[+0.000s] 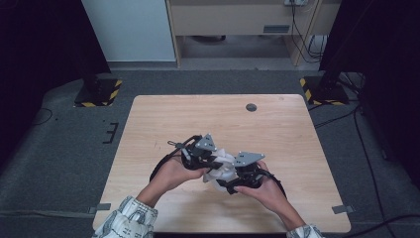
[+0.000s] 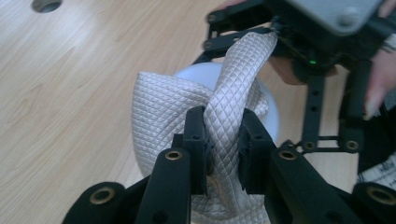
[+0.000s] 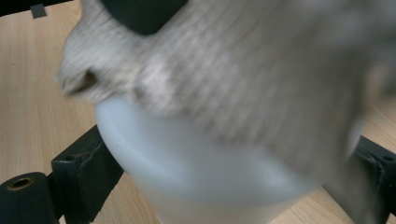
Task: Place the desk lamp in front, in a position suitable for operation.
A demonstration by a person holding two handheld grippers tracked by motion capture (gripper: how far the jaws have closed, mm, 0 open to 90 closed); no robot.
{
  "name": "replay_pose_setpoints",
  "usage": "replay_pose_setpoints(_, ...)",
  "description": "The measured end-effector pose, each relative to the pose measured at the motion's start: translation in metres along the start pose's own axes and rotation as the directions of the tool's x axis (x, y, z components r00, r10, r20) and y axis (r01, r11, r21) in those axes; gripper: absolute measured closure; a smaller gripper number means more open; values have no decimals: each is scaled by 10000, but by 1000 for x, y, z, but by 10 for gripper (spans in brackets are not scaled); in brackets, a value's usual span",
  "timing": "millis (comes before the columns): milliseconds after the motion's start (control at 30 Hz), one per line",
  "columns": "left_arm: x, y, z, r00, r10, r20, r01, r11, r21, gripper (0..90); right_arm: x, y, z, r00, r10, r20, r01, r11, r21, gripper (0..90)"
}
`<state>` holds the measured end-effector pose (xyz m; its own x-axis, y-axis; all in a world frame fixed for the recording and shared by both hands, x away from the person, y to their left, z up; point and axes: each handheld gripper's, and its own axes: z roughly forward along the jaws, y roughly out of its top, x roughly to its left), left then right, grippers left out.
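A: Left gripper view first: the left gripper (image 2: 223,142) has its jaws pinched hard on a twisted rope of the quilted grey cloth (image 2: 163,112), near the bottom middle of that view. The twist runs up toward one o'clock, where it ends against the right gripper (image 2: 299,42).

B: And the white cup (image 2: 271,109) under it?

A: Partly showing behind the cloth, rounded and smooth. In the right gripper view the cup (image 3: 201,172) sits between the right gripper's (image 3: 224,186) jaws, one pad at eight o'clock and one at four o'clock, seemingly clamped on it with the cloth (image 3: 243,70) draped over the top.

B: How will they handle?

A: The cloth looks soft and limp, light, with a woven texture that should not slip from rubber pads; a bunched fold is the place to hold it, as now. The cup looks like light plastic, stiff but slick, so I'd grip it low across its widest part.

B: Where is it all on the table (image 1: 163,124)?

A: High view: cloth (image 1: 224,159) and cup between both grippers, near six o'clock of the tabletop, close to the person.
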<state>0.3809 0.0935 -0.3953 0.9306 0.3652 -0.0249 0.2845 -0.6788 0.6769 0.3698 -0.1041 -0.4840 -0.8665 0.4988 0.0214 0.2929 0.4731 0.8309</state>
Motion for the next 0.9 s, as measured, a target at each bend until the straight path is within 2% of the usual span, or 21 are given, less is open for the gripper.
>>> replay_pose_setpoints(100,-4,2,3,9996,228,166,-228,9997,-19,755,1,0,0,10000,-37,-10,37,10000,6,88)
replay_pose_setpoints(167,-3,6,7,9996,114,247,-112,9999,-111,755,1,0,0,10000,-52,-20,52,10000,3,88)
replay_pose_setpoints(267,3,14,15,9998,54,-194,-58,9997,-217,755,1,0,0,10000,-61,-32,61,10000,13,88)
replay_pose_setpoints(300,3,14,15,9998,54,-194,-58,9997,-217,754,1,0,0,10000,-64,-37,64,10000,13,88)
replay_pose_setpoints(333,8,15,15,9988,-65,-479,56,9998,-193,755,2,0,0,10000,-50,-40,50,10000,23,88)
replay_pose_setpoints(433,12,13,13,9986,-237,-480,227,9995,-203,755,2,0,0,10000,-51,-42,51,10000,11,88)
replay_pose_setpoints(600,8,1,1,9996,-210,-165,209,9998,-65,755,1,0,0,10000,-43,-38,43,10000,-11,87)
replay_pose_setpoints(633,3,-4,-3,9998,-177,131,177,9998,-49,755,1,0,1,10000,-25,-18,25,10000,-15,87)
replay_pose_setpoints(667,3,-4,-3,9998,-177,131,177,9998,-49,755,1,0,1,10000,-25,-18,25,10000,-15,87)
replay_pose_setpoints(733,-3,-5,-4,9991,-76,417,79,9999,-73,755,2,1,2,10000,-48,-8,48,10000,-18,87)
replay_pose_setpoints(833,-10,2,3,9991,92,422,-88,9999,-111,755,3,1,2,10000,-77,-22,77,10000,-14,88)
replay_pose_setpoints(900,-8,7,8,9995,71,304,-66,9999,-160,755,3,1,2,10000,-72,-7,72,10000,-10,88)
